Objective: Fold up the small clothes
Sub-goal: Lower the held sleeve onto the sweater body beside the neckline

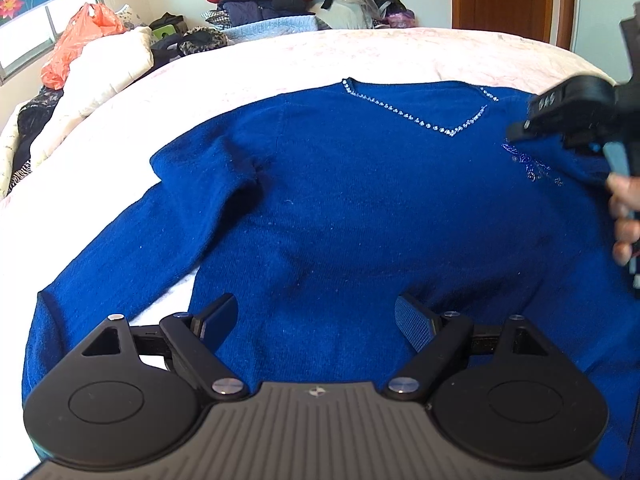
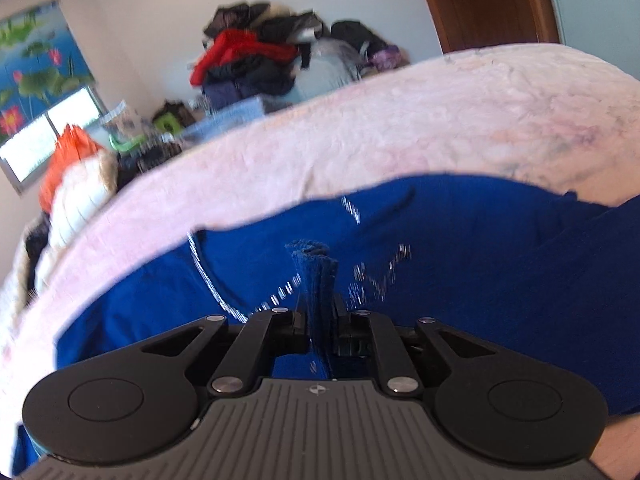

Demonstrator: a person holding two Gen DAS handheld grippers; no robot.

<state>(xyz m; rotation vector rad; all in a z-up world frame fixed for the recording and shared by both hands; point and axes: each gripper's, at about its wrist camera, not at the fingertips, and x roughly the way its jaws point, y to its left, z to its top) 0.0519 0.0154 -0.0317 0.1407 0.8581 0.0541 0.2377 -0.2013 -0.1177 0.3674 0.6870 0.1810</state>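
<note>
Right gripper (image 2: 320, 320) fingers pinch sweater (image 1: 340, 200) cuff | left gripper (image 1: 316, 320) wide open, empty | risk: loosening pinch drops sleeve mid-fold

Daylight enters my room through the bright window (image 1: 24, 36) at upper left, its panes overexposed to white. My left wrist view is sharp; below the window the pale pink quilted bedspread (image 1: 280, 60) glares softly, and the royal-blue knitted sweater (image 1: 340, 208) shows shallow fold shadows. My right wrist view is motion-blurred, its rhinestones smeared into streaks. Fisheye curvature bends both frames, with dark corners.
</note>
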